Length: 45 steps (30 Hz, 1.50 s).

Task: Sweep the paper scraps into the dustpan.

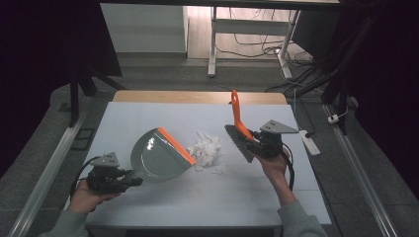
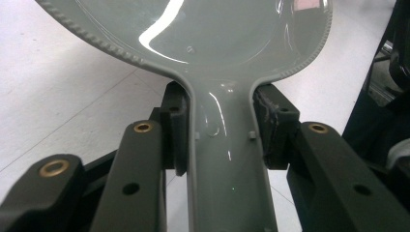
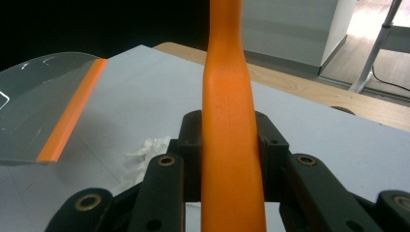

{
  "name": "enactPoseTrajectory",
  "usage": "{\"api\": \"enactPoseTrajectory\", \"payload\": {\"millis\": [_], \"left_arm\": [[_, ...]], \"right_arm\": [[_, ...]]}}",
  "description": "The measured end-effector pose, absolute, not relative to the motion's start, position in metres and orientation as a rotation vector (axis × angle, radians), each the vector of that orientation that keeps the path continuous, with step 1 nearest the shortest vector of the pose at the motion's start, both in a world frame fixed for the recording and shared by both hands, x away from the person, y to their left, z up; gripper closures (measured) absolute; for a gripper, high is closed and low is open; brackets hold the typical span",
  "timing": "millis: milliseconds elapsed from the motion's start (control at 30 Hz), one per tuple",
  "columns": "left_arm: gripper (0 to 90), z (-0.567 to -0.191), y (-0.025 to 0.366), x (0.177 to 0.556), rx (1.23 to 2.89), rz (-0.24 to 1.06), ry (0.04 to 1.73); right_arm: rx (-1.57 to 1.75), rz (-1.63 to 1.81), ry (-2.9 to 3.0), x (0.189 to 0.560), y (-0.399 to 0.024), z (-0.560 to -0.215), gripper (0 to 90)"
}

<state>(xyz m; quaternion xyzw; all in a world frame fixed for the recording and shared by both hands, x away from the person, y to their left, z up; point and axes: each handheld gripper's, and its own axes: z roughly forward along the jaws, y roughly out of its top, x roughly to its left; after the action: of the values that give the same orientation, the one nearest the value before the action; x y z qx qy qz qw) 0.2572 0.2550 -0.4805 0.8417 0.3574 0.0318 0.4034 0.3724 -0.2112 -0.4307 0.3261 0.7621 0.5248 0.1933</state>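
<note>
Mid-sweep: your left hand-held gripper (image 1: 129, 178) clamps the grey plastic dustpan (image 1: 157, 154), your right hand-held gripper (image 1: 253, 140) the orange-handled brush (image 1: 239, 129) — next, push the white paper scraps (image 1: 206, 148) over its orange lip (image 1: 175, 145).

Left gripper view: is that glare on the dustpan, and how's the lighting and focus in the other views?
Left gripper view: yes, a white streak of glare crosses the dustpan. High view: table evenly lit, room edges very dark, paper scraps soft. Right gripper view: orange brush handle close and blurred, background top left black.
</note>
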Motion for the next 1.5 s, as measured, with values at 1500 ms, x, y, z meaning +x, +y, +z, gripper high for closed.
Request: {"api": "enactPoseTrajectory", "payload": {"millis": [1500], "left_arm": [[61.1,-0.499,0.235,0.254,2.24,-0.095,0.876]], "right_arm": [[0.977,1.342,2.223,0.419,-0.161,-0.45,69.5]]}}
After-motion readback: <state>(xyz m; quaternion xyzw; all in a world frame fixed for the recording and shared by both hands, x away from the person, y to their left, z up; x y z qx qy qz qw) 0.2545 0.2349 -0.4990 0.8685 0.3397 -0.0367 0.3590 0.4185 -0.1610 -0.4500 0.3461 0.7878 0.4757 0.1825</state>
